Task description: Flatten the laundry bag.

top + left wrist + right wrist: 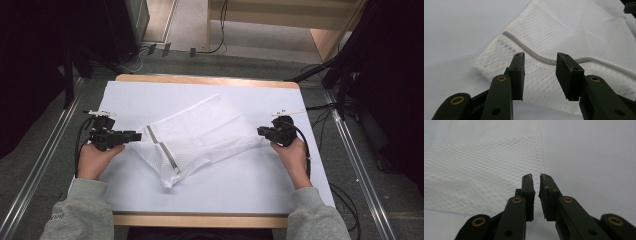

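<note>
White sheeting [250, 180] covers the wooden table, and on it a white mesh laundry bag with a grey zip strip [197, 137] is laid flat and slantwise, near the middle. The zip end [160, 147] lies toward the person's left, the plain end [499, 152] toward the right.

The left gripper [134, 136] is held level at the zip end. Its jaws stand about half open over the grey strip [541, 58]; nothing is pinched between them. The right gripper [261, 132] is held at the opposite edge of the bag. Its jaws are parted by only a narrow slit, and the mesh edge is seen just beyond the tips, with no cloth caught between the pads [529, 187].

Judged from how things lie, the bag has been spread out but not yet gripped at either end. The zip appears closed along the stretch seen, though this cannot be told for certain. What remains is judged to be the whole handling step: each end must first be taken hold of.
</note>
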Available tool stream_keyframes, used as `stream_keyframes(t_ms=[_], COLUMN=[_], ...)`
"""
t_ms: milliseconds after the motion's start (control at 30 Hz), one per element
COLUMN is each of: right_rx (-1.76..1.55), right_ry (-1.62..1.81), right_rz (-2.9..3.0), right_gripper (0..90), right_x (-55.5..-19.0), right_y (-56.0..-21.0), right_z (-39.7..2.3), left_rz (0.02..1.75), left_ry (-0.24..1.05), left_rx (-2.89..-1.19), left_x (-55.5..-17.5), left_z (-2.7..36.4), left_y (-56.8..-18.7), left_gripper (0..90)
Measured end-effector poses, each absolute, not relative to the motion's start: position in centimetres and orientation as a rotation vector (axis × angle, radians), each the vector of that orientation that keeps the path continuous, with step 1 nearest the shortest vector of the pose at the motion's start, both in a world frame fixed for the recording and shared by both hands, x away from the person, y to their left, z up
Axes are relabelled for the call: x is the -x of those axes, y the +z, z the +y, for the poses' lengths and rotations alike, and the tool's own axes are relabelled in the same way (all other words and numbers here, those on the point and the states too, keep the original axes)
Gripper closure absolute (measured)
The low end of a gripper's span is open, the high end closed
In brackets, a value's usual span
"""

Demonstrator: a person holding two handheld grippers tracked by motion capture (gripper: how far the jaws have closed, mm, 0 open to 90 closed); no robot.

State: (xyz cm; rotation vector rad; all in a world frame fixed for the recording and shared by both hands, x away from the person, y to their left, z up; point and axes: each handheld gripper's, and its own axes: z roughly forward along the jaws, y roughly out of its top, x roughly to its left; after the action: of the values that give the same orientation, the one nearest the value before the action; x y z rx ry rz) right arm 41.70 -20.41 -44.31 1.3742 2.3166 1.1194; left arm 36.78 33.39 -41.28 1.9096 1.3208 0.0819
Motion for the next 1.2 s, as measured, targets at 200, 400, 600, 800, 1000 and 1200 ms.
stream_keyframes(t_ms=[200,400,600,800,1000,1200], right_rx=[-1.353,-1.401,-1.372,-1.318,-1.317,-1.387], right_ry=[1.116,1.125,1.055,0.971,0.936,0.974], right_rz=[2.31,2.338,2.422,2.466,2.435,2.362], right_gripper=[74.2,61.3,58.5,84.9,89.4,89.0], right_x=[-40.5,-39.9,-40.0,-39.9,-40.7,-43.7], right_y=[-43.9,-45.0,-46.3,-46.6,-46.4,-46.5], right_z=[-20.5,-20.6,-19.0,-18.3,-18.6,-19.8], left_rz=[1.241,1.189,1.16,1.178,1.194,1.234], left_ry=[0.073,0.043,0.029,0.024,0.044,0.077], left_rx=[-1.936,-1.968,-2.0,-2.002,-1.99,-1.976], left_x=[-36.4,-36.1,-36.2,-36.4,-36.6,-38.1], left_z=[31.7,30.0,29.1,29.3,29.9,30.6], left_y=[-40.2,-40.1,-40.6,-41.0,-41.1,-41.4], left_gripper=[56.7,54.4,53.4,53.1,53.0,52.9])
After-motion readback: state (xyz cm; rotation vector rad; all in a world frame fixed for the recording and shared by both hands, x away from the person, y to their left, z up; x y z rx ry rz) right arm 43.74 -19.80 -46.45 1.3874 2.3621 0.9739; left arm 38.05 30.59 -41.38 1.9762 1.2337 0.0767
